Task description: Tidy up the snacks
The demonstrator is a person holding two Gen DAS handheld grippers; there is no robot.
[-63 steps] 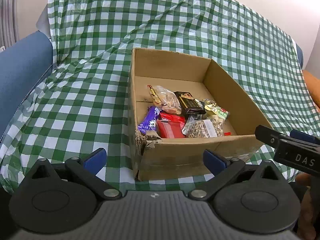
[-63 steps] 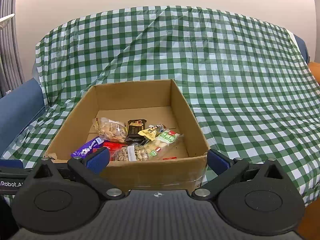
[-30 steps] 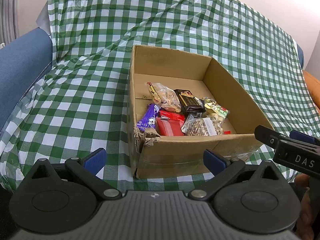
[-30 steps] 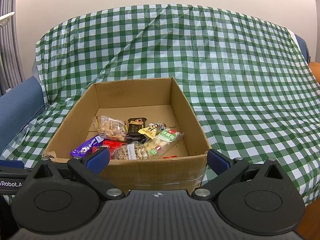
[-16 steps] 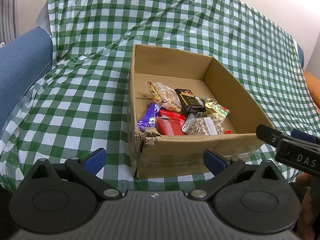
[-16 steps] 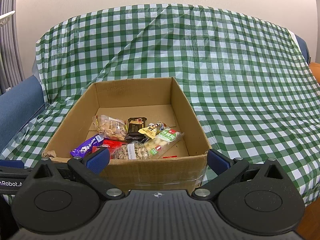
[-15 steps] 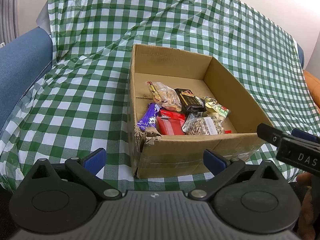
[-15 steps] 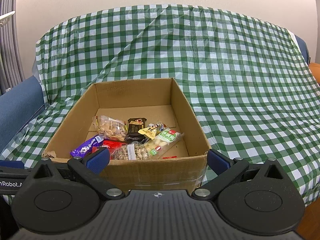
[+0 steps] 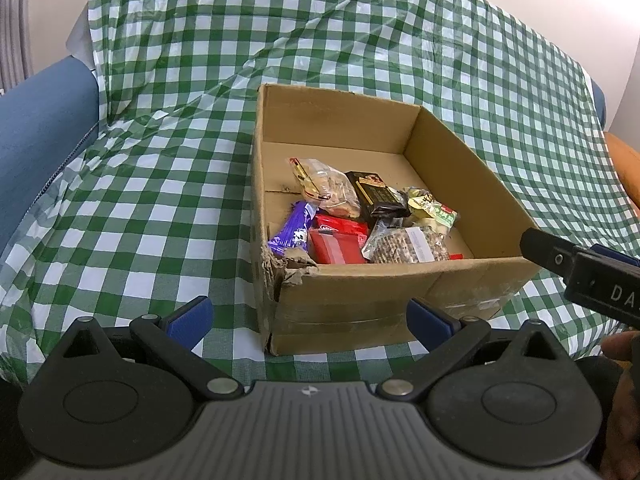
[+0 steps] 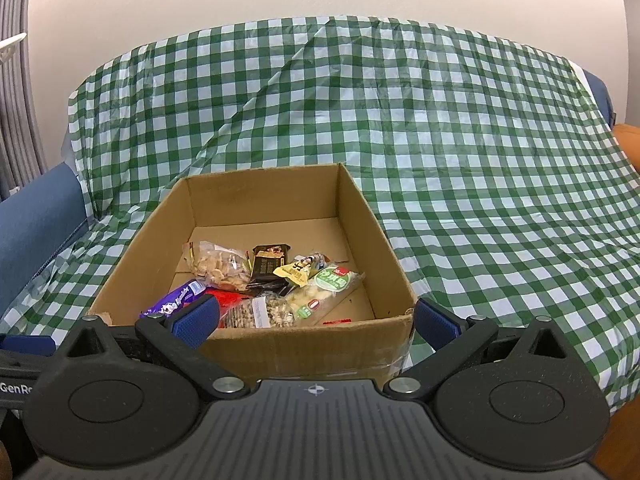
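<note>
Between the left gripper [image 9: 308,318] fingers [image 9: 188,316], spread apart and holding nothing, sits the near wall of a cardboard box [image 9: 384,292]; the right gripper [image 10: 316,322] fingers [image 10: 436,322] are likewise spread and empty; snack packets [image 10: 276,280] lie heaped inside the box on a green checked cloth [image 10: 460,184].

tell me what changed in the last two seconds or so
Almost nothing. The left gripper drifted slightly, so the cardboard box shifts a little in its view. Both sets of jaws stayed open and empty, the right gripper hovering too. The snacks lie unmoved.
</note>
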